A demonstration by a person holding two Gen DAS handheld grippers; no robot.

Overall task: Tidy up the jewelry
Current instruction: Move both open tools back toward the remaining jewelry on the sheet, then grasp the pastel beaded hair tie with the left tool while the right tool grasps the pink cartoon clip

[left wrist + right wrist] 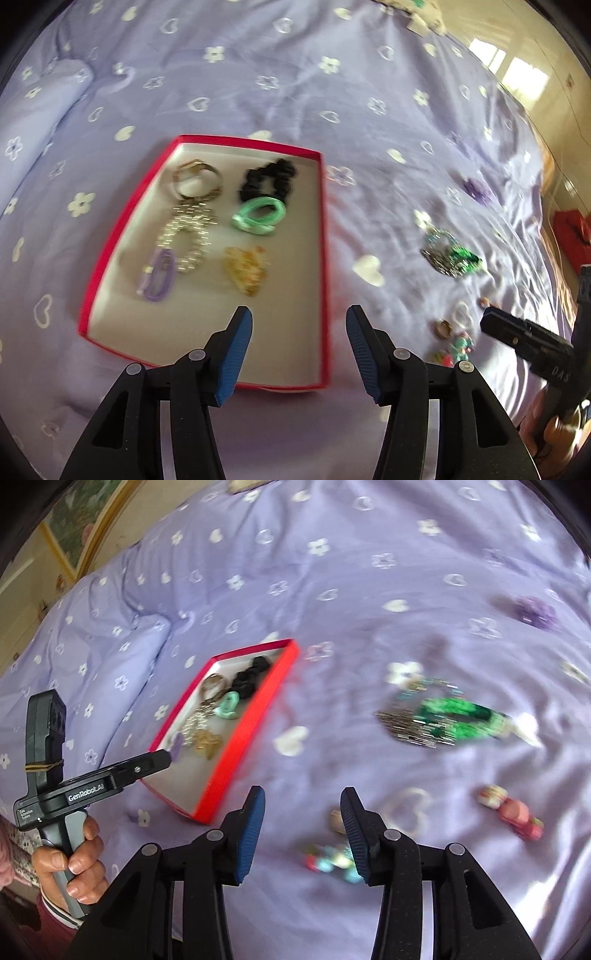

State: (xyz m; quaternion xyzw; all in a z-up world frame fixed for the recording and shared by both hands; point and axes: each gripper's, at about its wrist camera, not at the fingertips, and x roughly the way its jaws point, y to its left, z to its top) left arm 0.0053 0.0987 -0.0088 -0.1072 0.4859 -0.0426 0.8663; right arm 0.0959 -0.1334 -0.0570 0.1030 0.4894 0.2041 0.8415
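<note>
Both grippers had black plastic arms with round silver screws and ribbed blue pads (pixel 236 354). The left gripper (pixel 162 758) read "GenRobot.AI"; beneath it, a bare hand (pixel 74 864) wore a maroon cuff.

Lilac floral bedspread (pixel 295 92), framed pic (pixel 74 535), glossy floor (pixel 535 74)

The box (pixel 325 236) lies on the bedspread (pixel 258 74), loose jewelry (pixel 451 256) to its right.

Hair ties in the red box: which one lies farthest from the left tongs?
The black scrunchie, at the box's far end; the green tie lies just nearer.
</note>
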